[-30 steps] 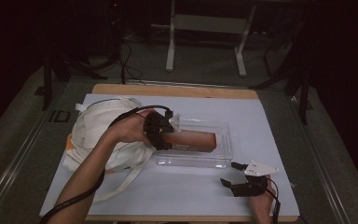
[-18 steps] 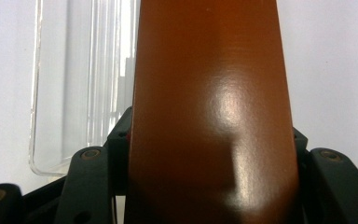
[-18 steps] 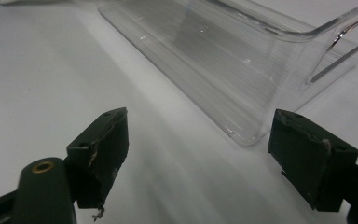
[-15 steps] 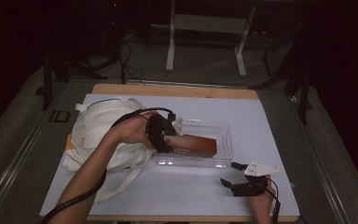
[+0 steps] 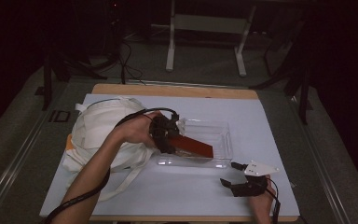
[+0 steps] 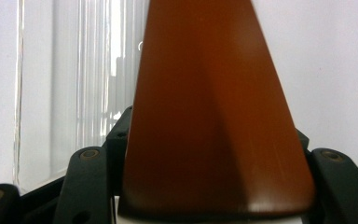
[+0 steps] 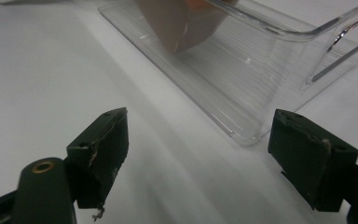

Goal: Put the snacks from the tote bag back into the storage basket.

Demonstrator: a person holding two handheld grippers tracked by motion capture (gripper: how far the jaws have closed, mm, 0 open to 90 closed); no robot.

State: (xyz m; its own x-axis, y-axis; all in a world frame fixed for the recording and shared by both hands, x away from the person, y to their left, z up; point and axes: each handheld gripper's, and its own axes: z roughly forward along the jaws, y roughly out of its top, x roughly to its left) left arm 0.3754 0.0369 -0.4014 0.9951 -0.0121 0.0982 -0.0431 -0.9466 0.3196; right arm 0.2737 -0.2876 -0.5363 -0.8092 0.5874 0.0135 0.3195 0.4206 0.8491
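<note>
The left claw (image 5: pixel 168 135) is clamped on a brown block (image 6: pixel 214 116), held tilted over the clear tray (image 5: pixel 223 140) at frame centre. In the right gripper view, the right claw (image 7: pixel 196 154) gapes apart, just short of the tray's corner.

Bare mat (image 5: pixel 182 186) before clear bin (image 5: pixel 221 140)

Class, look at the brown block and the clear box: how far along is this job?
Done: the left gripper is shut on the brown block, which is tilted over the clear box. In hand: whether the block touches the box floor cannot be told. Left: letting go. The right gripper rests open on the table, beside the box.
</note>
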